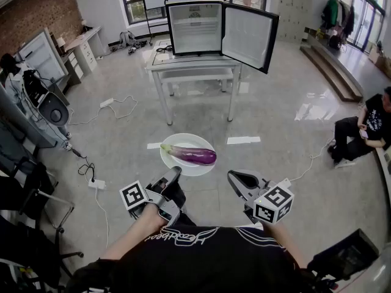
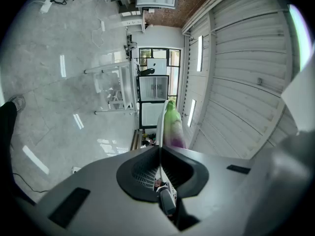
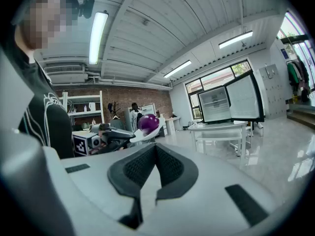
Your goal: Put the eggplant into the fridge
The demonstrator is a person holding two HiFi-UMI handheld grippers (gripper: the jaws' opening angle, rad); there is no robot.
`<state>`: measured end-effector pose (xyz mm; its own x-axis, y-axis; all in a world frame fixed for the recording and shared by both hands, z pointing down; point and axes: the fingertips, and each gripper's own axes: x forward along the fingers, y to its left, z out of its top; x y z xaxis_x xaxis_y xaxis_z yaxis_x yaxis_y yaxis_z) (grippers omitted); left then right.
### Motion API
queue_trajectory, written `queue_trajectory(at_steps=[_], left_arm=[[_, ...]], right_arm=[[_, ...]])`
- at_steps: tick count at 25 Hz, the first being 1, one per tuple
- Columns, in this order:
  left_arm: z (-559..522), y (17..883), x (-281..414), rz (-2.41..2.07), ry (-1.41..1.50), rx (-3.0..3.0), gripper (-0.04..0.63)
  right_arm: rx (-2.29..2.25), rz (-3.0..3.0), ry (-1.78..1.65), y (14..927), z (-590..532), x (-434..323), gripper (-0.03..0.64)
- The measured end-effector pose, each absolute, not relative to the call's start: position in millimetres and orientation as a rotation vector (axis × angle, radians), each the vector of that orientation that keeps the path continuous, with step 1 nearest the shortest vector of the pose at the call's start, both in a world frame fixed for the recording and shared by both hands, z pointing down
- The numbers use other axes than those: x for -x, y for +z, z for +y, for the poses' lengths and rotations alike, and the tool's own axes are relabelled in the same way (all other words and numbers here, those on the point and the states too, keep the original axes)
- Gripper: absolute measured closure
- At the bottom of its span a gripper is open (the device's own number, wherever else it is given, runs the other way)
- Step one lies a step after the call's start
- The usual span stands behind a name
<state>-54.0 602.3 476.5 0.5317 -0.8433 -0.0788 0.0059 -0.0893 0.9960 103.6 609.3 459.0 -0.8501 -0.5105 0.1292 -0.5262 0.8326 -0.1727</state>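
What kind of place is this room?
Probably a lab or office workroom, not a kitchen: a small fridge stands on a plain table in the open, cables trail over the floor, and desks line the brick wall.

Lab/office-type workspace: brick wall (image 1: 36,11), glossy grey floor (image 1: 275,102) w/ loose cables (image 1: 122,115) & power strip (image 1: 96,184), desks (image 1: 85,44), lockers (image 1: 292,5), ceiling strip lights (image 3: 97,36), mini fridge (image 1: 195,28) on white table (image 1: 195,66).

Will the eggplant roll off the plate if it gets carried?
Maybe. The eggplant is round and shiny, so it could roll if the plate tips. The left gripper pinches only one rim edge, so the plate may wobble.
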Motion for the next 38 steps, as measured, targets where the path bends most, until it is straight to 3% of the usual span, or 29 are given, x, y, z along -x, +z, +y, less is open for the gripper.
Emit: queue_trajectory(at_steps=[23, 38], left_arm=[[590.2, 475.5, 53.3, -0.756, -0.812, -1.501, 0.575], [468.0, 493.2, 62.5, -0.728, -0.808, -1.438, 0.575]], right_arm=[[-0.862, -2.946, 0.246, 462.1, 593.8, -105.0, 0.609], [-0.841, -2.895, 0.338, 480.2, 478.1, -94.9, 0.608]])
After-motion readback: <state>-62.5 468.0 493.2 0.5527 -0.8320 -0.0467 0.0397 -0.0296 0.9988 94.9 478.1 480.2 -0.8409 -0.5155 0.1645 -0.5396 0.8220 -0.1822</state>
